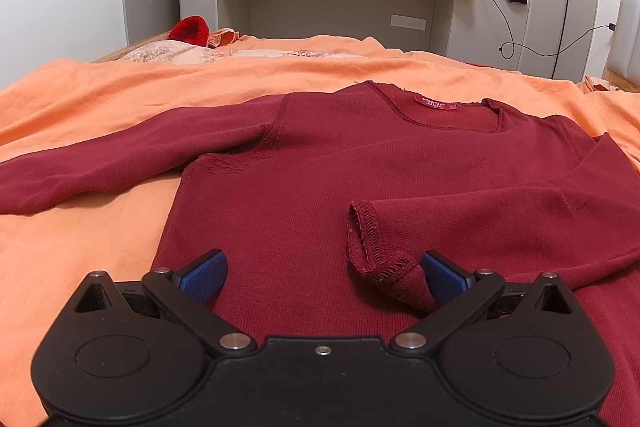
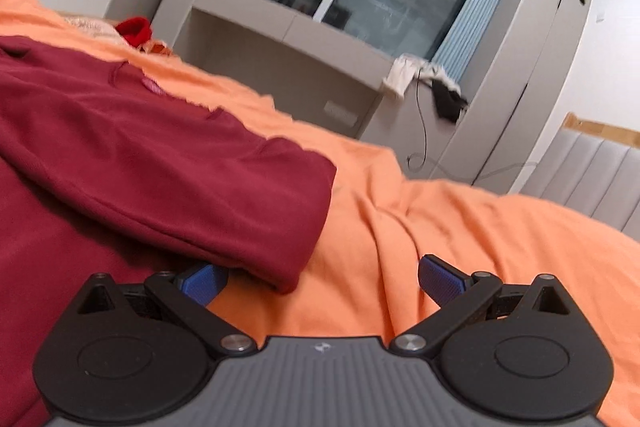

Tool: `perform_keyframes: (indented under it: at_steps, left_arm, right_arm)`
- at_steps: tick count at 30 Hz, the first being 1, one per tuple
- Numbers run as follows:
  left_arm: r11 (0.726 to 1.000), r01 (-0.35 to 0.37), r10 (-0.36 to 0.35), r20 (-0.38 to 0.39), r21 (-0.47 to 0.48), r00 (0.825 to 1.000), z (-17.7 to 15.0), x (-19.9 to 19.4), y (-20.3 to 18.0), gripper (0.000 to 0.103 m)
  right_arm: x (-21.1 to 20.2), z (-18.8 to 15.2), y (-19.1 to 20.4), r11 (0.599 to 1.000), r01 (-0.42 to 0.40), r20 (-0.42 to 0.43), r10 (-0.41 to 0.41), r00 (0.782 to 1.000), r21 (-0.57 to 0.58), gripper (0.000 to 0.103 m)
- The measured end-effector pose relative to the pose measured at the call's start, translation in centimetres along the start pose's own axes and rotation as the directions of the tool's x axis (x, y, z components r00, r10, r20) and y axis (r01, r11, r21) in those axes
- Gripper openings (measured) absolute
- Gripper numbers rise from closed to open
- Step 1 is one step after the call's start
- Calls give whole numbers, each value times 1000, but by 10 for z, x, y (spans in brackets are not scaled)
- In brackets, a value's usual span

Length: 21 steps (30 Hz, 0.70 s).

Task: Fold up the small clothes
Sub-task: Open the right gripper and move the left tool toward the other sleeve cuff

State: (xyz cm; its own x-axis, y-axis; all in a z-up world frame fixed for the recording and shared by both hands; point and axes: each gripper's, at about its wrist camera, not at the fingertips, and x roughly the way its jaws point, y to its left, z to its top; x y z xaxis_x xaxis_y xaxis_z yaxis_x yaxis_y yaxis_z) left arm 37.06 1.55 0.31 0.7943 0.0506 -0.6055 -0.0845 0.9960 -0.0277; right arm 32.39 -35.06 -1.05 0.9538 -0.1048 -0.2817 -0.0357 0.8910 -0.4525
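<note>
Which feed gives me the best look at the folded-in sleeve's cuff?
The left wrist view. The cuff lies in the middle of that frame on the shirt body, its stitched opening facing the camera, beside the open left tool. The right wrist view shows only that sleeve's folded edge, blurred; the cuff is out of frame.

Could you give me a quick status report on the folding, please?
Left gripper open over dark red shirt. Right gripper open at its folded edge. One sleeve folded in, other out. Nothing obstructing.
</note>
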Motion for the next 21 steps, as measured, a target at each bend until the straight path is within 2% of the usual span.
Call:
perform_keyframes:
  at_steps: [3, 7, 10, 15, 21]
  left_arm:
    - [1000, 0, 0, -1, 0, 1000, 0, 0, 0, 103]
    - [1000, -2, 2, -3, 3, 1000, 0, 0, 0, 103]
    - [1000, -4, 5, -5, 9, 1000, 0, 0, -1, 103]
    - [1000, -8, 9, -7, 14, 1000, 0, 1, -1, 103]
    - [1000, -8, 8, -6, 14, 1000, 0, 1, -1, 103]
  right_arm:
    - [-1, 0, 0, 999, 32, 26, -32, 999, -8, 103]
    - [8, 1, -7, 987, 157, -16, -156, 988, 18, 103]
    - [15, 1, -19, 986, 143, -57, -138, 989, 86, 103]
    - [18, 1, -18, 988, 134, -79, -128, 989, 75, 103]
    - [13, 3, -24, 994, 39, -197, -18, 980, 104, 103]
